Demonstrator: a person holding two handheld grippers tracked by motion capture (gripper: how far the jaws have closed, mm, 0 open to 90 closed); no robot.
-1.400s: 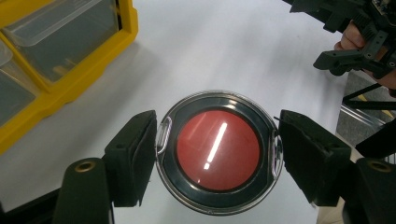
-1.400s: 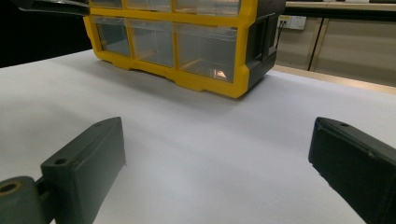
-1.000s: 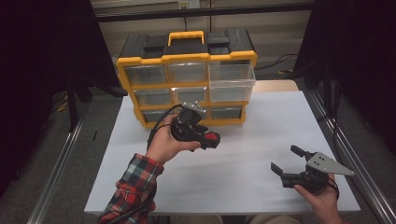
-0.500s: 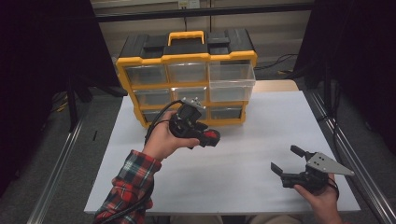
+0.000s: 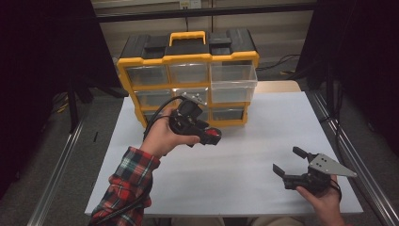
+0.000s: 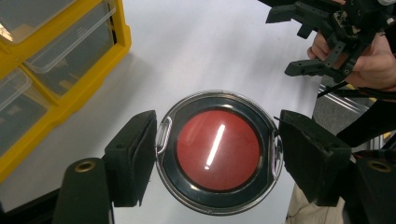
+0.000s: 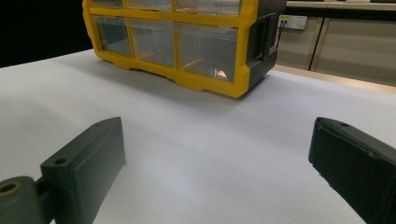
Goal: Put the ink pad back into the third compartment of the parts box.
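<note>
**Round red-lidded case gripped in front of the drawer cabinet**

We are holding the left tool (image 6: 217,154) just in front of the yellow drawer cabinet (image 5: 188,80), its jaws clamping a round red-lidded case (image 6: 218,151) above the desk (image 5: 263,141). We are resting the right tool (image 5: 289,165) well right of the cabinet, jaws gaping wide, gripping nothing.

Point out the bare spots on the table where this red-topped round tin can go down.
Free: the wide white stretch of table between the left tool and right tool, and the strip right of the yellow drawer cabinet. Crowded: directly before the cabinet, where the left tool holds the tin.
</note>
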